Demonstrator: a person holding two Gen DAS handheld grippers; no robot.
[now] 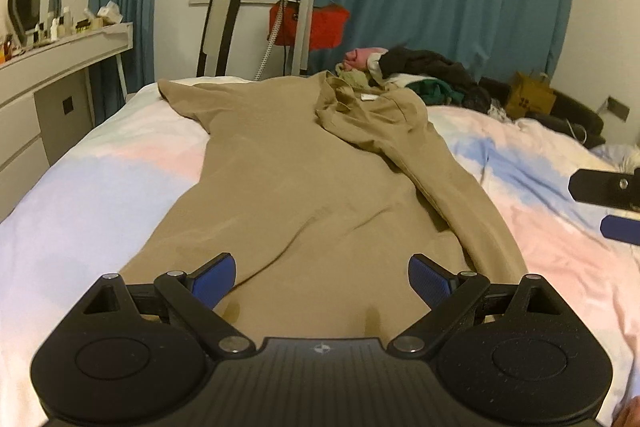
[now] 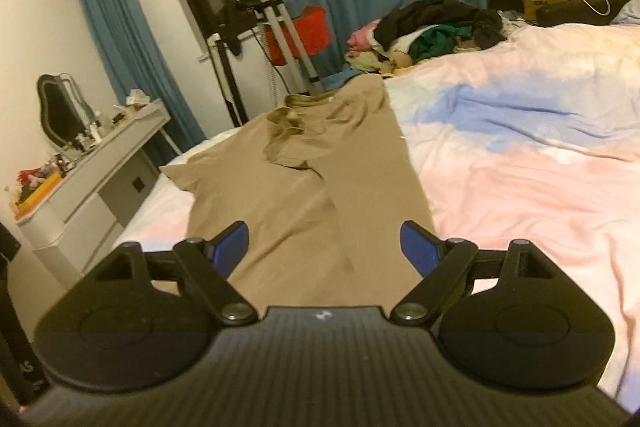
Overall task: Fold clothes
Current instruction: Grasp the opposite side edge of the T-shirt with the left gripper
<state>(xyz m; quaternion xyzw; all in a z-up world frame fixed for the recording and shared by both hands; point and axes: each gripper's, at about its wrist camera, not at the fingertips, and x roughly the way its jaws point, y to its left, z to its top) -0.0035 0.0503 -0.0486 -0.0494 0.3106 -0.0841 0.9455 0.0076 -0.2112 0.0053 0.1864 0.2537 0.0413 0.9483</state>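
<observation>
Two grippers are hovering over a tan shirt [image 1: 304,179] that is lying lengthwise on the bed [image 1: 100,179], hem end near the cameras, collar at the far end. The shirt's right side, sleeve included, is lying folded inward over the body; the left sleeve [image 1: 180,95] is lying spread flat toward the bed's far corner. So it is sitting half-folded, with one long side in and the other out.

Risks, as judgements: the fabric looks thin and limp, so a pinch that is taking only the top layer would be dragging the folded flap [image 1: 400,131] back open. Grabbing at the rumpled hem could be bunching wrinkles into the fold. Uneven lifting by the two hands would be skewing the fold line. The sheet underneath is soft and could be getting caught along with the shirt. A pile of other clothes [image 1: 432,75] is sitting just beyond the collar, close enough to snag if the shirt is being slid that way.

Pose: left gripper [image 1: 322,279] is sitting low over the hem, pointing along the shirt, blue pads spread wide, pinching nothing. Right gripper [image 2: 324,247] is hanging above the right edge of the shirt, tilted, also spread wide and empty; in the left view its tips are showing at the far right, apart from the cloth.
</observation>
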